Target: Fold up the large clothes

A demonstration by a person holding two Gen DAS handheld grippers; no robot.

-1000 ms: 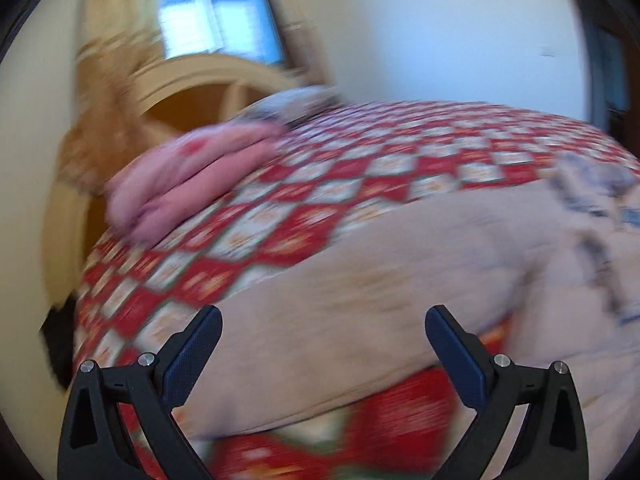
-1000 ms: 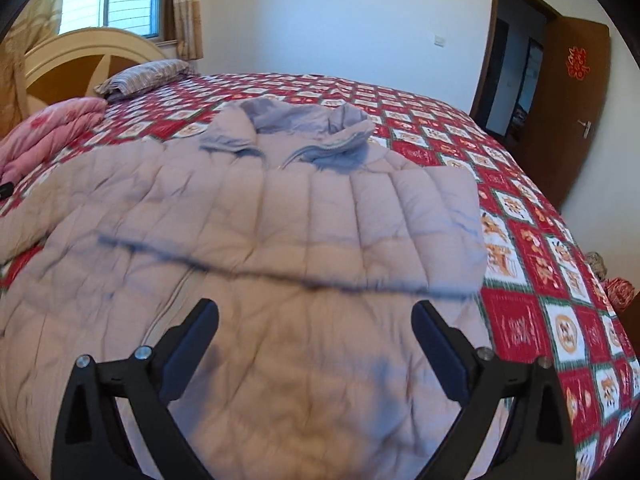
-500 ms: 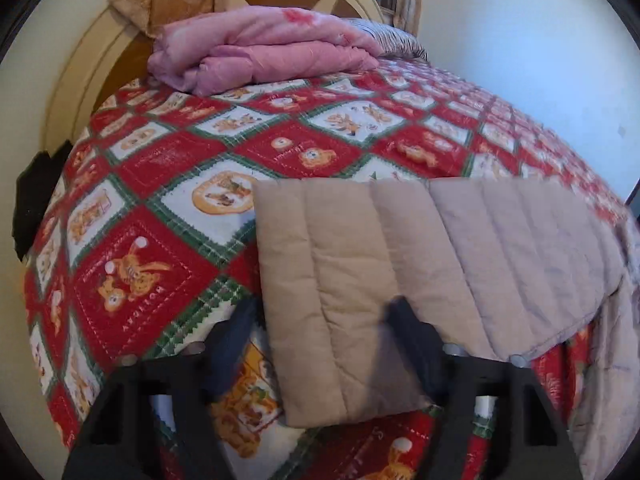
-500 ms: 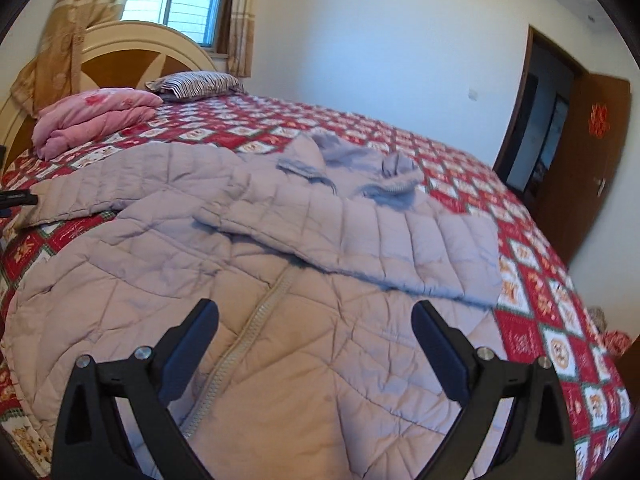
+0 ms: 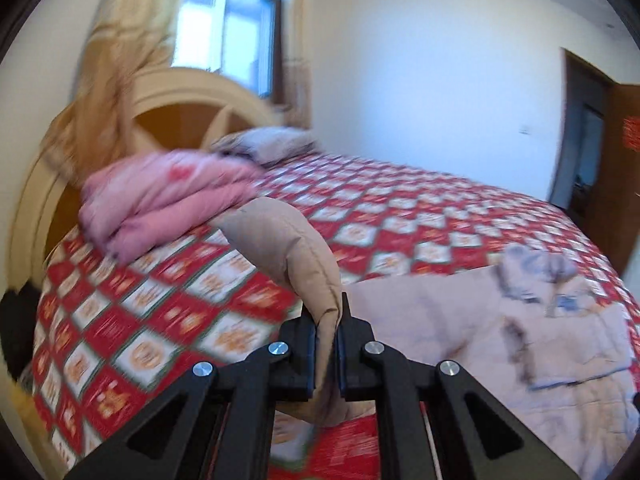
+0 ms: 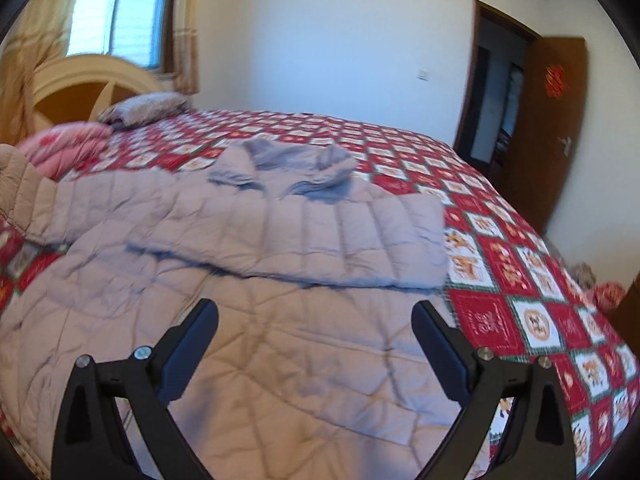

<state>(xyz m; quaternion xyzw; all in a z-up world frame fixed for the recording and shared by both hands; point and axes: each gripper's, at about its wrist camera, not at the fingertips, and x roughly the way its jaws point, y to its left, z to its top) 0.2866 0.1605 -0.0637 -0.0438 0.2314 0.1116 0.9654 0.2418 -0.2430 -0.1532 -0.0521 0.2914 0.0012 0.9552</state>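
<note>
Pinching the jacket's cuff (image 5: 316, 276) between closed jaws, left gripper (image 5: 326, 344) lifts that sleeve off the quilt (image 5: 160, 320), step judged sleeve-fold, next carrying it across the chest; right view: right gripper (image 6: 316, 344) wide, empty, above the padded jacket (image 6: 280, 320) spread on the bed.

Spread across the bed (image 6: 500, 208): a quilted jacket (image 6: 280, 320), one sleeve (image 6: 320, 240) folded over its chest and the other sleeve (image 5: 296, 256) raised at left in the left tool (image 5: 326, 344), folded blanket (image 5: 160, 200) and pillow (image 6: 144, 108) behind by the headboard (image 5: 180, 92).
</note>
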